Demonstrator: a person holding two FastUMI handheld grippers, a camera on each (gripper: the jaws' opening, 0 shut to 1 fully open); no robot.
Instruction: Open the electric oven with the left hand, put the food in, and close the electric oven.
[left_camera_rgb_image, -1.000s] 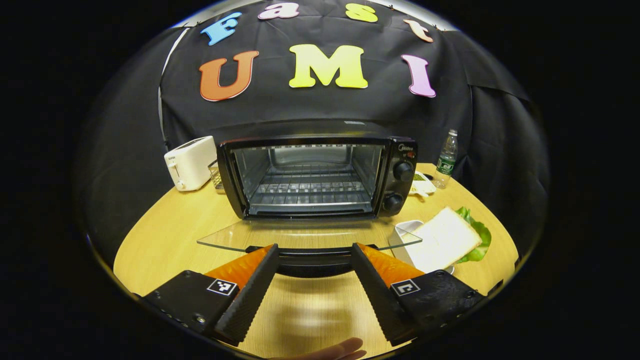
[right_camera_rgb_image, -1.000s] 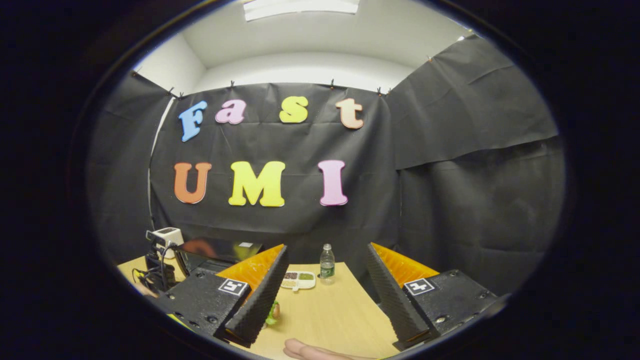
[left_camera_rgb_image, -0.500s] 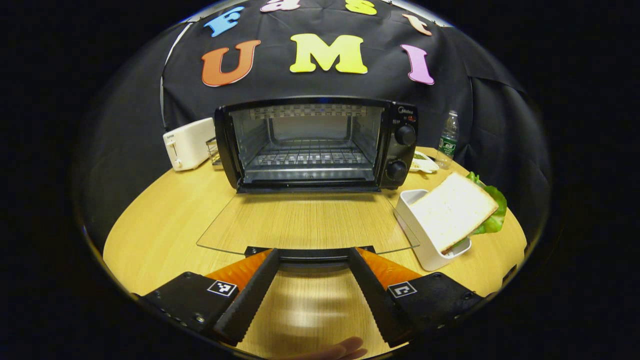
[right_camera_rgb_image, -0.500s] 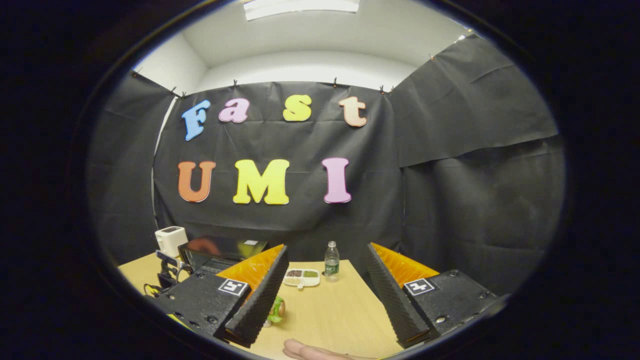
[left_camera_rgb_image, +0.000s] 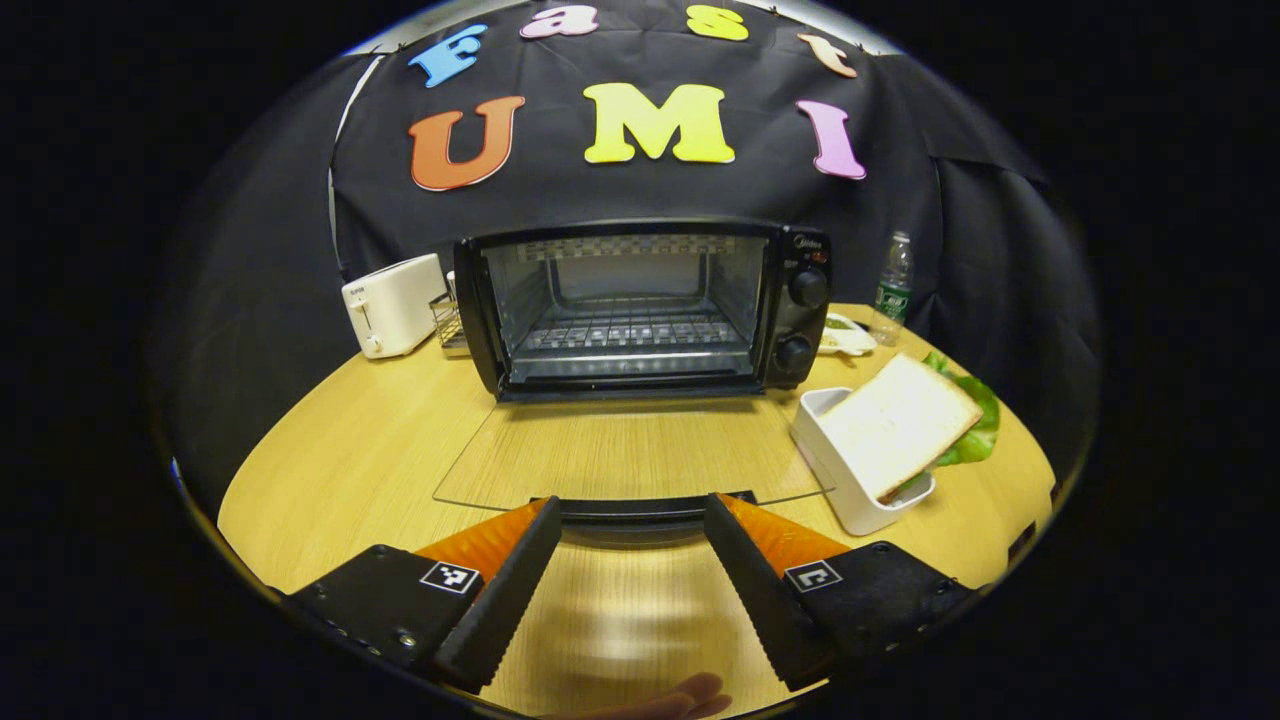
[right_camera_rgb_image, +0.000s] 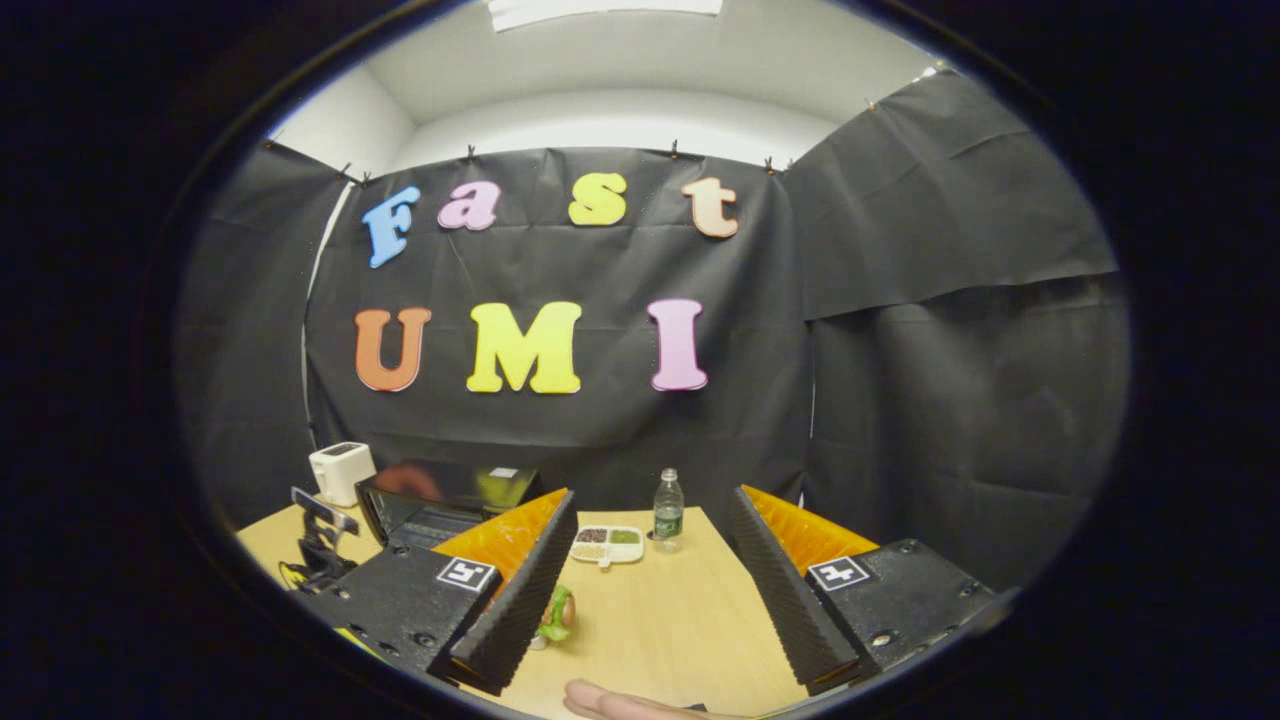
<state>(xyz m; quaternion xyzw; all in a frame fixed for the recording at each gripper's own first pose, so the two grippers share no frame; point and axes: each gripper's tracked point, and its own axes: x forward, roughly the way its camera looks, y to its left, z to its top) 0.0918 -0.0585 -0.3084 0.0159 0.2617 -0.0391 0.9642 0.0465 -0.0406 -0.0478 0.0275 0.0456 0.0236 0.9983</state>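
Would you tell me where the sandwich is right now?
In the left gripper view, the sandwich rests tilted on a white tray on the table, right of the open oven door, below the water bottle.

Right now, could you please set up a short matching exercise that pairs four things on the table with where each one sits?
Things:
1. toaster
2. bottle
3. sandwich
4. door

Places:
A. lying flat in front of the oven
B. in the white tray
C. left of the oven, by the wall
D. right of the oven, by the wall

Pairs: 1-C, 2-D, 3-B, 4-A
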